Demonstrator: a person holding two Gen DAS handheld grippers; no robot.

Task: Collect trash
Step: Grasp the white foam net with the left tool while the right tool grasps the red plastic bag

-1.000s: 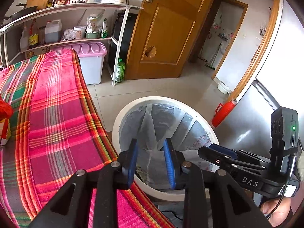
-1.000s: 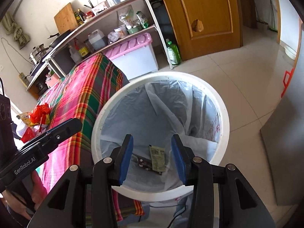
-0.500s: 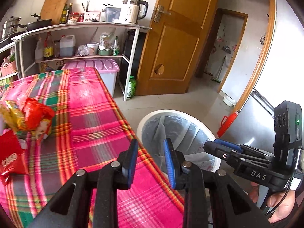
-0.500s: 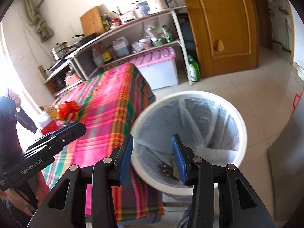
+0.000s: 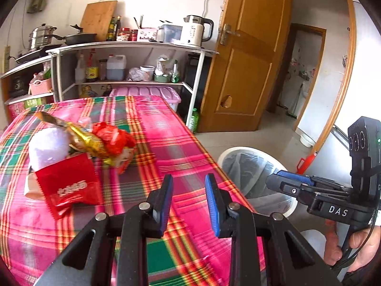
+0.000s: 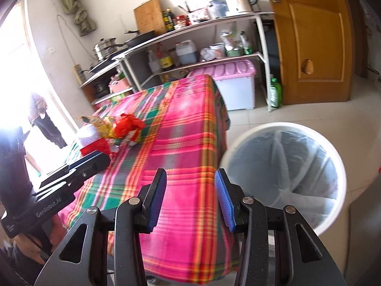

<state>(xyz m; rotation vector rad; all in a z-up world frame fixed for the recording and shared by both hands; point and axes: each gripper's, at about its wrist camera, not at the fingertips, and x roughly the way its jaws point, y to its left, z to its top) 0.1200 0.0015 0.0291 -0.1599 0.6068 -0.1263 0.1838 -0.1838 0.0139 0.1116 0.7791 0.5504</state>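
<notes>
Both hand-held grippers hovered over a table draped in a pink plaid tablecloth (image 5: 166, 143). The left gripper (image 5: 188, 200) and the right gripper (image 6: 190, 197) each had blue-padded jaws spread apart, pinching nothing. The trash lay heaped toward the table's far left: a red packet (image 5: 69, 190), a gold wrapper (image 5: 88, 140) and a crumpled red bag (image 5: 114, 140). A white lined bin (image 6: 285, 181) stood on the floor just beside the table's right edge.

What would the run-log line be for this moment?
left gripper: open, empty | right gripper: open, empty | trash pile: on plaid tablecloth | lined trash bin: on floor beside table
</notes>
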